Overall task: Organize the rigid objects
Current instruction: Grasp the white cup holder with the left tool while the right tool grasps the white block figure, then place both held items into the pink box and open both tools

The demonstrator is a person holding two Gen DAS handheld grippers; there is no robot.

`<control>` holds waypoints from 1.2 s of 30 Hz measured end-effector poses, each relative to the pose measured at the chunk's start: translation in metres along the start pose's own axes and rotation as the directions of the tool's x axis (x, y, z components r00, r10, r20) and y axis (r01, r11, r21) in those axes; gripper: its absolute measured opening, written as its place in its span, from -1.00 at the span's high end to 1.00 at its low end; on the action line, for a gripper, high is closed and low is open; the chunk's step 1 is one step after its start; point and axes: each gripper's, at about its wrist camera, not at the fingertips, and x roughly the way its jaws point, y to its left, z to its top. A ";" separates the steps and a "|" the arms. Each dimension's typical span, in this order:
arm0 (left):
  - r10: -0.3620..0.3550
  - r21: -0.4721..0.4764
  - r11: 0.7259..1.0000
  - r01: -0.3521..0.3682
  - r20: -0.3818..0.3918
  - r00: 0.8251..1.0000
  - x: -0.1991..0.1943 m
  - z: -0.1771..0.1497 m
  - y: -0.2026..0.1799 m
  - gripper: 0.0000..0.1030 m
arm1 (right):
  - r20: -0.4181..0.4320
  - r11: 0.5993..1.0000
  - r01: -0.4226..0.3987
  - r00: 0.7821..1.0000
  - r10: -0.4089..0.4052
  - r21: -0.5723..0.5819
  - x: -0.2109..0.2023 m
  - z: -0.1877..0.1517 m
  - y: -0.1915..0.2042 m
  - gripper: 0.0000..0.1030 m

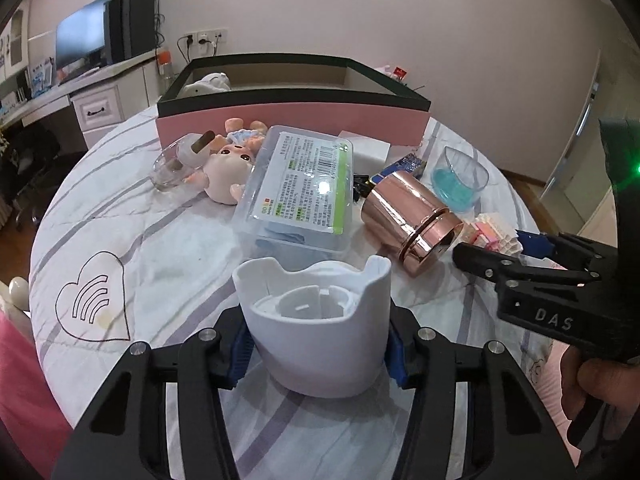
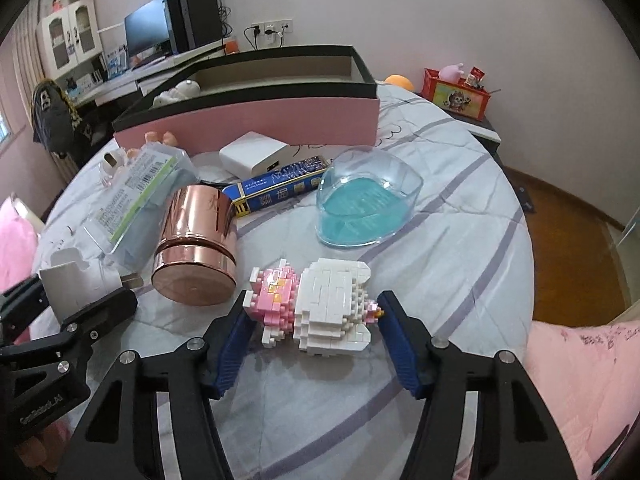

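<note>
My left gripper [image 1: 316, 354] is shut on a white cup-shaped holder [image 1: 316, 320], its blue pads pressed on both sides; the holder also shows in the right wrist view [image 2: 68, 284]. My right gripper [image 2: 314, 340] is open around a pink and white brick figure [image 2: 320, 308] lying on the bed sheet; the pads stand close to its two ends, and contact is unclear. The figure also shows in the left wrist view [image 1: 494, 236] beside my right gripper [image 1: 488, 262]. A pink storage box with a black rim [image 1: 292, 116] [image 2: 256, 120] stands at the back.
A rose-gold canister [image 1: 408, 216] [image 2: 196, 240] lies on its side. Nearby are a clear plastic case with a label [image 1: 300, 188], a doll [image 1: 228, 168], a glass jar [image 1: 176, 164], a clear dish with a blue base [image 2: 364, 204], a blue carton [image 2: 280, 188] and a white box [image 2: 252, 156].
</note>
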 end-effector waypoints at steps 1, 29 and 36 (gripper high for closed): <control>-0.001 -0.001 1.000 0.001 0.002 1.000 -0.001 0.000 0.000 -0.04 | 0.003 1.000 0.003 1.000 -0.003 0.004 -0.002 0.000 -0.001 -0.22; 0.096 -0.001 0.995 -0.098 0.212 0.973 -0.049 0.149 0.049 -0.04 | 0.189 0.989 -0.112 0.973 0.128 -0.094 -0.037 0.147 0.027 -0.22; 0.084 -0.008 0.996 -0.084 0.164 0.983 0.013 0.210 0.055 -0.04 | 0.130 0.988 -0.137 0.981 0.146 -0.078 0.029 0.212 0.026 -0.22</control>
